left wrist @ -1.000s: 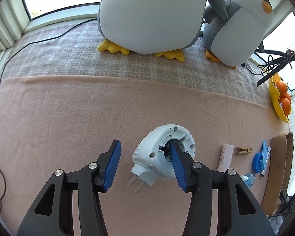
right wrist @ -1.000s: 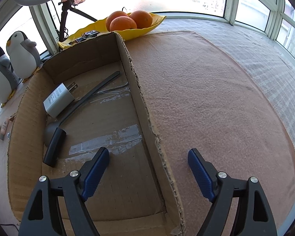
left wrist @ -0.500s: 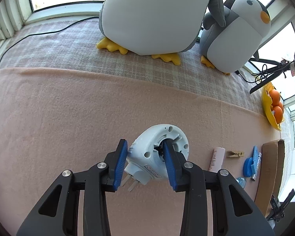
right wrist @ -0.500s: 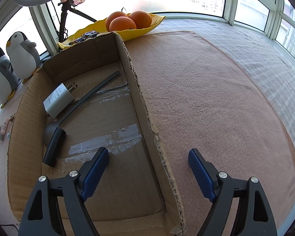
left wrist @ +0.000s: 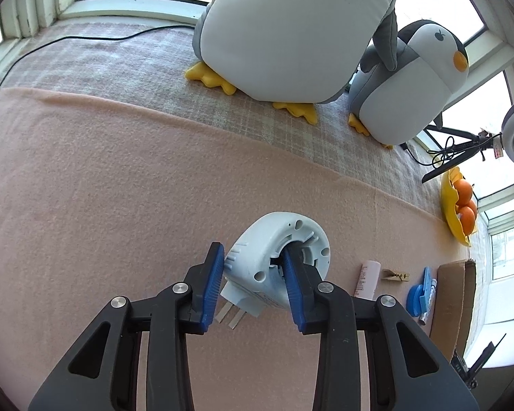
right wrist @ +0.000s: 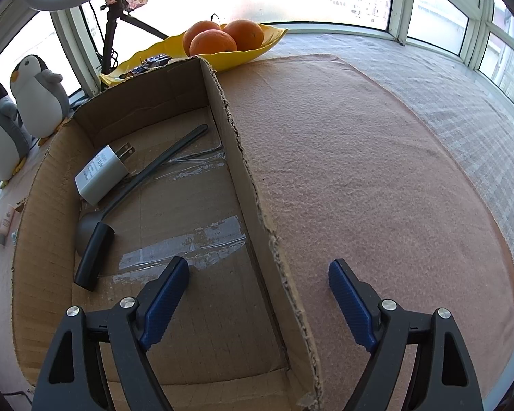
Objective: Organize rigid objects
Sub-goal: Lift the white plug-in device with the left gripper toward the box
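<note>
My left gripper (left wrist: pixel 253 281) is shut on a white round plug-in device (left wrist: pixel 274 267) with two metal prongs; one finger sits in its central hole, the other on its outer side, and it is lifted above the pink blanket (left wrist: pixel 102 188). My right gripper (right wrist: pixel 257 294) is open and empty, straddling the right wall of a cardboard box (right wrist: pixel 246 178). In the box lie a white charger (right wrist: pixel 102 171), a dark spoon (right wrist: pixel 147 178) and a black cylinder (right wrist: pixel 94 257).
Right of the left gripper lie a pink tube (left wrist: pixel 368 279), a wooden clothespin (left wrist: pixel 395 275) and a blue clip (left wrist: pixel 419 296) beside the box edge (left wrist: pixel 454 301). Two plush penguins (left wrist: pixel 301 30) stand at the back. A yellow dish of oranges (right wrist: pixel 219 44) sits behind the box.
My left gripper closed on the white plug-in device and lifted it off the blanket, with the view tilting. The right gripper has not moved.
</note>
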A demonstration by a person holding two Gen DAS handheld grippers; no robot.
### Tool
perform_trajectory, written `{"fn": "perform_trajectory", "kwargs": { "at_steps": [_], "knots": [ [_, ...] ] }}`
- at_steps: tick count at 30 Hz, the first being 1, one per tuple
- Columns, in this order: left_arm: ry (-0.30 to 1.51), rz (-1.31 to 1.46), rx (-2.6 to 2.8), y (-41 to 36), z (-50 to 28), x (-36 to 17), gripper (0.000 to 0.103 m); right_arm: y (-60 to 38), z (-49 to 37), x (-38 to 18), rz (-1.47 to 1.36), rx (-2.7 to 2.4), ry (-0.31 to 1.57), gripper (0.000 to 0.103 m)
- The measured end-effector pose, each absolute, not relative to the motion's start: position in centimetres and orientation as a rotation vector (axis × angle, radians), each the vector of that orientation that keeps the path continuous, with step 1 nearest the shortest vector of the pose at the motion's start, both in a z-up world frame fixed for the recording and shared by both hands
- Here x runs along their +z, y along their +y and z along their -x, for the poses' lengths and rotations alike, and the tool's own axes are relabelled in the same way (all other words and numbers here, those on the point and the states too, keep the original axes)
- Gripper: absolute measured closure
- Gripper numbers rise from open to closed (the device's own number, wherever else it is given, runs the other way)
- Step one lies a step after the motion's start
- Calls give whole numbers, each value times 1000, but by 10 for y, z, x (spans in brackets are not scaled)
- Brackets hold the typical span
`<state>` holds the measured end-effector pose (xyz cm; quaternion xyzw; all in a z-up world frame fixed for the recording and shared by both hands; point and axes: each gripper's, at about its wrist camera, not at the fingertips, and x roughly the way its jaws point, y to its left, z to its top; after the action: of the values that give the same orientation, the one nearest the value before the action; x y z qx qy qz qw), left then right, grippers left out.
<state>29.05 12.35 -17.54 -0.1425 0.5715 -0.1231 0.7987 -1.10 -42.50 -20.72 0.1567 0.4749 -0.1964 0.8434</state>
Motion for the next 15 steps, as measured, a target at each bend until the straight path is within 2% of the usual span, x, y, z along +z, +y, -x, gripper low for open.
{"fn": "perform_trajectory", "kwargs": {
  "at_steps": [9,15],
  "knots": [
    [1183,387,-296,134,-277,-175,72,-425,11,-207,-323,-420,1003,21],
    [1134,410,-335,129,-258,-155,72,-425,12,-207,-324,-421,1002,21]
  ]
}}
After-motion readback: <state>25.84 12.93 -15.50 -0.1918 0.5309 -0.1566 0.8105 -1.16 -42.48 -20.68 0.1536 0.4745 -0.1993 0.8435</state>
